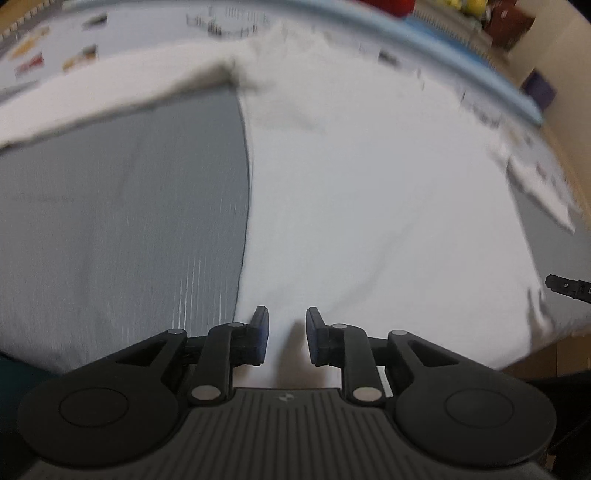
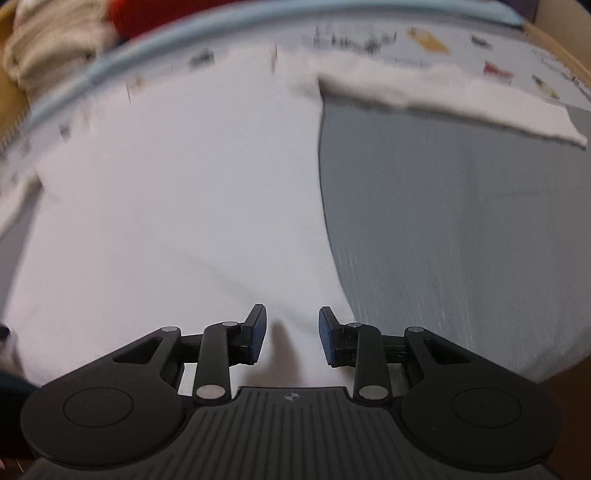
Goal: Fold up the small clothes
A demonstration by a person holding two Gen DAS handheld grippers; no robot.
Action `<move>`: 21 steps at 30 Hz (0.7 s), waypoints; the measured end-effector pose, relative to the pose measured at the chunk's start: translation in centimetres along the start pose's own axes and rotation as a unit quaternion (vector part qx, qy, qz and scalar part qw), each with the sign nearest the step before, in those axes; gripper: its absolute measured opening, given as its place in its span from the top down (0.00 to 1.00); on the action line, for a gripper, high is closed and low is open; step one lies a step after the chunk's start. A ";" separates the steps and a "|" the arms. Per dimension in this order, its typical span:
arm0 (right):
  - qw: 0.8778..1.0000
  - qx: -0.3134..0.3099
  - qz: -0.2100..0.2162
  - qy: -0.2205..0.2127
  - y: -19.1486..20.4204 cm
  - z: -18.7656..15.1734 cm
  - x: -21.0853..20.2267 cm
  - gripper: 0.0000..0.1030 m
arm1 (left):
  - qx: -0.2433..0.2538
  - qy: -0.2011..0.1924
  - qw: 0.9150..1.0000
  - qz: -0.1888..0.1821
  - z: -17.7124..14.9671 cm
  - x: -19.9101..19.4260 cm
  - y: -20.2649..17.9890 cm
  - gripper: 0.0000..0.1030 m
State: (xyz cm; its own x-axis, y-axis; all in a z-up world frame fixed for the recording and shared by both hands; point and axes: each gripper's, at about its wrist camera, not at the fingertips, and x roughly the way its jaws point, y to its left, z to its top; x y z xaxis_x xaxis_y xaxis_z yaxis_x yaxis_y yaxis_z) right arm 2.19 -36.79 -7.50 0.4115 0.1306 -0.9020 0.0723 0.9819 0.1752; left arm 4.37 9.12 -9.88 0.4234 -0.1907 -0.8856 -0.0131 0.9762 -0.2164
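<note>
A white garment [image 1: 369,192] lies spread flat on a grey mat [image 1: 122,221], one sleeve [image 1: 92,96] stretched out to the left. My left gripper [image 1: 283,314] is open just above the garment's near hem, by its left edge. In the right wrist view the same white garment [image 2: 177,192] fills the left and middle, its sleeve [image 2: 461,99] reaching right over the grey mat [image 2: 461,229]. My right gripper [image 2: 291,314] is open above the near hem, by the garment's right edge. The right gripper's tip [image 1: 567,287] shows at the left view's right border. Both views are motion-blurred.
A light blue mat border [image 1: 461,62] runs along the far side, with printed pictures [image 1: 33,62] on the surface beyond the sleeve. A pile of cream and red cloth [image 2: 62,33] lies at the far left of the right wrist view. Wooden table edge [image 1: 565,155] at right.
</note>
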 end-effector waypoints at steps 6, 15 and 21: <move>0.989 0.016 0.023 -0.145 0.5 2.2 -2.9 0.67 | 0.018 -0.130 0.990 0.043 1.0 -3.3 -1.6 0.72; 0.981 -0.038 -0.012 -0.189 3.5 3.6 -2.5 0.64 | 0.031 -0.233 0.969 0.069 8.5 -9.4 -2.8 0.64; 0.974 -0.048 -0.031 -0.219 4.9 4.3 -3.4 0.64 | 0.019 -0.282 0.955 0.091 15.8 -10.7 -1.4 0.65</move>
State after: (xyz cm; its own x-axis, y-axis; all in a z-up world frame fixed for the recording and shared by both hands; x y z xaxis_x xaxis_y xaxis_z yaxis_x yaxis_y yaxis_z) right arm 5.02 -33.01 -1.92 0.7580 0.0194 -0.6520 0.0333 0.9971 0.0684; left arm 14.14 11.44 6.42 0.8381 0.0581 -0.5424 -0.1041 0.9931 -0.0546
